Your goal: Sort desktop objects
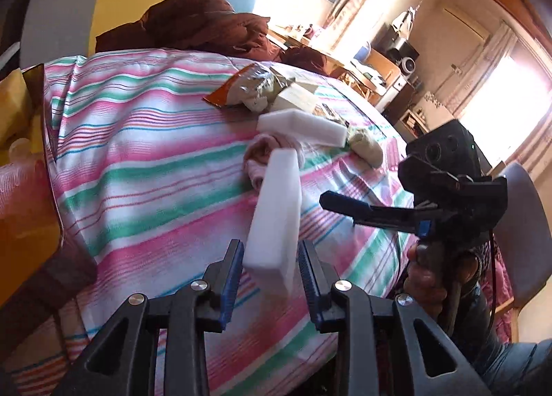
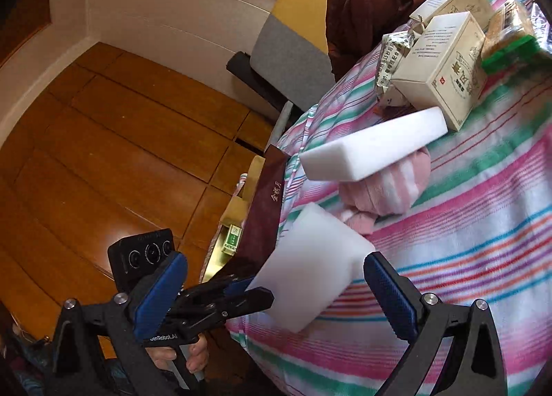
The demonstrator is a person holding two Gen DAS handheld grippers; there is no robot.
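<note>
White foam block [image 1: 274, 220] between, not touching, spread fingers of open left claw [image 1: 270, 278].

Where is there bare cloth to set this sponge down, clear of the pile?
The widest bare patch is the striped cloth between the pink rolled cloth and the maroon bag at its edge. The near stretch below the tea boxes is also free. It is crowded around the boxes, the snack packets and the second sponge.
</note>
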